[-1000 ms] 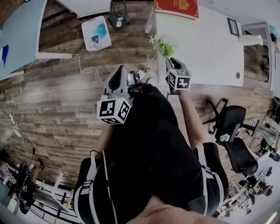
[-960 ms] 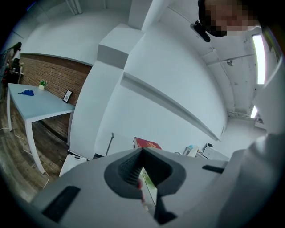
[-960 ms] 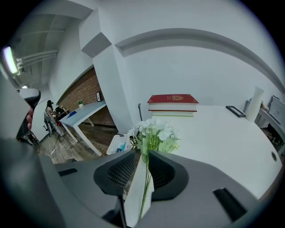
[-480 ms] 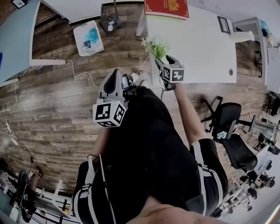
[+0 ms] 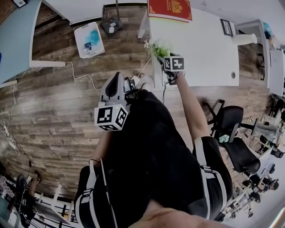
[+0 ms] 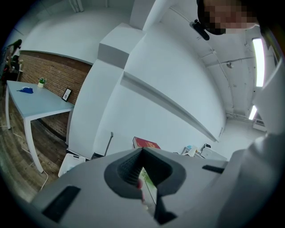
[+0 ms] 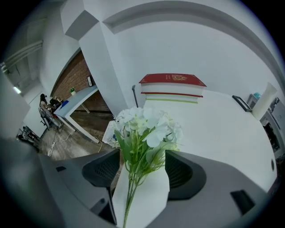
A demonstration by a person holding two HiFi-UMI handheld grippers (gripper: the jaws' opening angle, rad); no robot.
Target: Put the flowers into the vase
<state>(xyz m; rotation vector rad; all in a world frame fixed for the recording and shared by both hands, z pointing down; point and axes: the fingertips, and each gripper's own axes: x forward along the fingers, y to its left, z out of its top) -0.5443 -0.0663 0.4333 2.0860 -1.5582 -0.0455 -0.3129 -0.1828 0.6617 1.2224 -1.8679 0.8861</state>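
Note:
A bunch of white flowers [image 7: 149,129] with green stems stands between the jaws of my right gripper [image 7: 141,164]. The stems run down along a white vase [image 7: 144,200]; I cannot tell how deep they sit. These jaws have just been opening and now stand wide on both sides, pads off the bunch. In the head view the right gripper [image 5: 164,59] hangs over the flowers [image 5: 156,48] at the white table's near edge. My left gripper [image 5: 118,81] is held in front of my body, away from the table. Its tips [image 6: 142,151] meet, with no held thing showing.
The white table [image 5: 205,49] carries a red book [image 5: 169,9] on a stack, a small picture frame [image 5: 226,27] and a white cylinder [image 5: 244,38]. A white box [image 5: 89,39] and a cable [image 5: 75,73] lie on the wooden floor. Office chairs [image 5: 231,124] stand at right.
My right gripper has moved up the picture, closer to the flowers at the table edge. The left gripper has stayed where it was.

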